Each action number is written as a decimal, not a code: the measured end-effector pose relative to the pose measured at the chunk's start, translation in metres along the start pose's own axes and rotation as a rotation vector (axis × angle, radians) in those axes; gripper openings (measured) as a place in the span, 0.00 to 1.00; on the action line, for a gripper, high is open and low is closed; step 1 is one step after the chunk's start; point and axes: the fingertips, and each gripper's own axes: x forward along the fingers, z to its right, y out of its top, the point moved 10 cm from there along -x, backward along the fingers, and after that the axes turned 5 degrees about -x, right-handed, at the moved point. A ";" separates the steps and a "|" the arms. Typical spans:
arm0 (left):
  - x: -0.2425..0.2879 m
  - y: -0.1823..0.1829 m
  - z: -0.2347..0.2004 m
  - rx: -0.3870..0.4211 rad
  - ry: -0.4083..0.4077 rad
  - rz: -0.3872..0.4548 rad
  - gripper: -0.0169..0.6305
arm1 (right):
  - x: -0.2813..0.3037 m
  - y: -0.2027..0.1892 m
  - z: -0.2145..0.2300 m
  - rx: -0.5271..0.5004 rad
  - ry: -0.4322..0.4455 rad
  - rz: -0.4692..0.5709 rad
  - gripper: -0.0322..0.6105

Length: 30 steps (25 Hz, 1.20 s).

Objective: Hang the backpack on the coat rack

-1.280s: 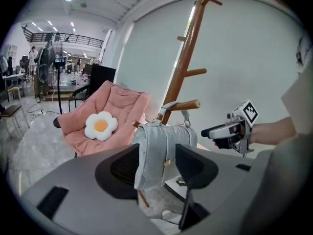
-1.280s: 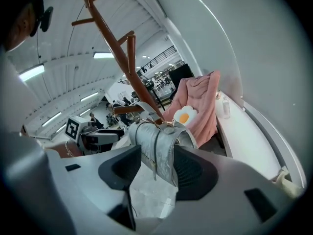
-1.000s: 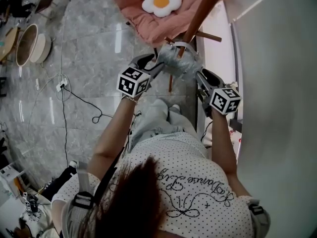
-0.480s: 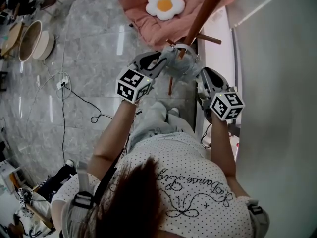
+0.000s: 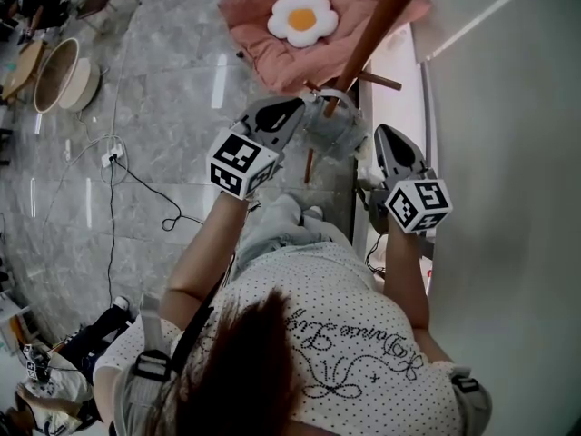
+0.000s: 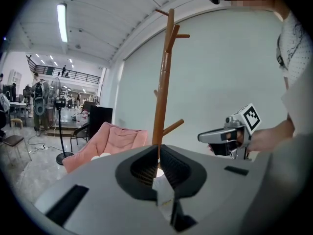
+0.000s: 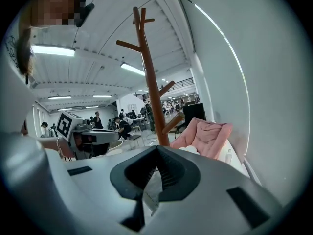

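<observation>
The grey backpack [image 5: 331,134] hangs by its light top loop [image 5: 337,90] against the brown wooden coat rack [image 5: 374,24]. In the head view my left gripper [image 5: 296,108] is just left of the pack's top, and my right gripper [image 5: 382,134] is just right of it. Neither holds the pack. Both are shut with nothing between the jaws. The left gripper view shows its shut jaws, the rack [image 6: 163,82] ahead and the right gripper [image 6: 229,136] off to the right. In the right gripper view the rack [image 7: 149,77] stands ahead and the left gripper [image 7: 93,137] is at the left. The backpack is hidden in both.
A pink chair [image 5: 272,48] with a flower cushion [image 5: 302,18] stands behind the rack. A white wall [image 5: 508,198] runs close along the right. Cables [image 5: 136,175] and round baskets [image 5: 56,78] lie on the grey floor to the left. The person's legs are below the pack.
Both grippers have risen and drawn away from the backpack's sides, and their jaws have closed. The backpack stays hanging on the rack.
</observation>
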 end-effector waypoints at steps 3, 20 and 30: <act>0.000 0.011 0.001 0.004 -0.016 0.003 0.05 | -0.004 0.016 -0.003 -0.038 -0.009 0.033 0.07; -0.019 0.042 0.009 0.064 0.016 0.086 0.03 | -0.025 0.065 -0.021 -0.174 -0.046 0.182 0.07; -0.022 0.047 0.007 0.064 0.025 0.109 0.03 | -0.023 0.066 -0.023 -0.186 -0.047 0.181 0.07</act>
